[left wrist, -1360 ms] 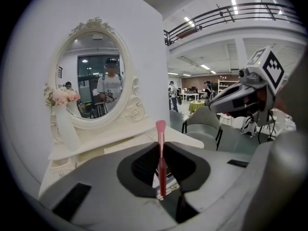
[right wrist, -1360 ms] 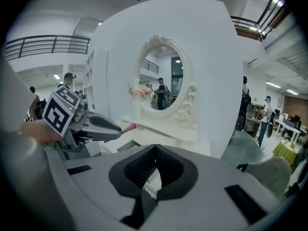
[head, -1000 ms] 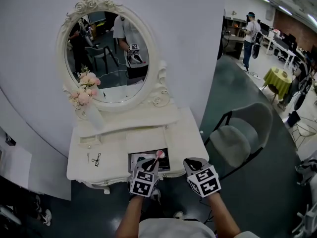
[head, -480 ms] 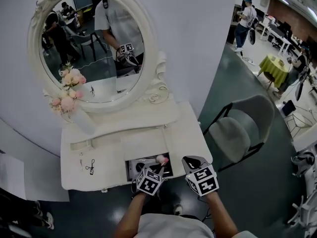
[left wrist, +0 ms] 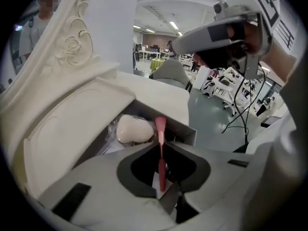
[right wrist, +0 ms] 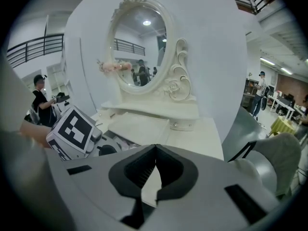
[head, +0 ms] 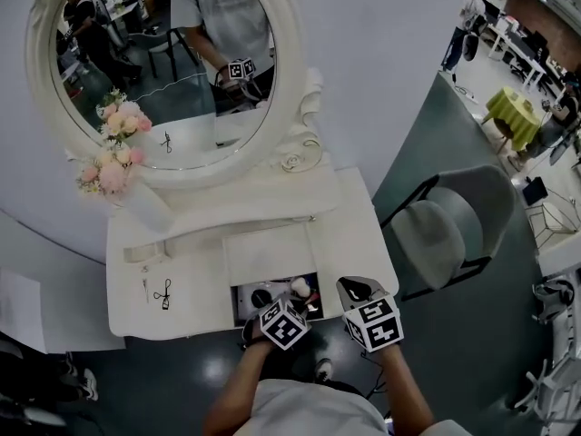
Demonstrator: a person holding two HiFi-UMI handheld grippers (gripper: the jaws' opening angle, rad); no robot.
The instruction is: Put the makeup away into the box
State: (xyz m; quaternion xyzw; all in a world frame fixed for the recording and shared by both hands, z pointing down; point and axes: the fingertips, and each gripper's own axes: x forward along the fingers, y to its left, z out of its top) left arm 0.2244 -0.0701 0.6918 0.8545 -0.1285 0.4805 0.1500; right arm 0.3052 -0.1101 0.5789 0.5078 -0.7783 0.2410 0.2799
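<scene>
A person's left gripper point(head: 292, 303) is clamped on a slim pink makeup brush point(left wrist: 160, 134), which stands between the narrowed jaws with its flat tip pointing down over the open box point(head: 245, 301) sunk in the top of a white dressing table point(head: 359, 234). Just beside it, the right gripper point(head: 356, 289) hangs over the table's front edge with its jaws pressed together and nothing between them. A pale rounded puff in clear wrap point(left wrist: 134, 129) lies in the box just past the brush tip. Farther left on the tabletop rests an eyelash curler point(head: 164, 293), behind it a vase of pink flowers point(head: 113, 166) and an oval mirror point(head: 172, 62). A grey chair point(head: 449, 230) stands to the right.
</scene>
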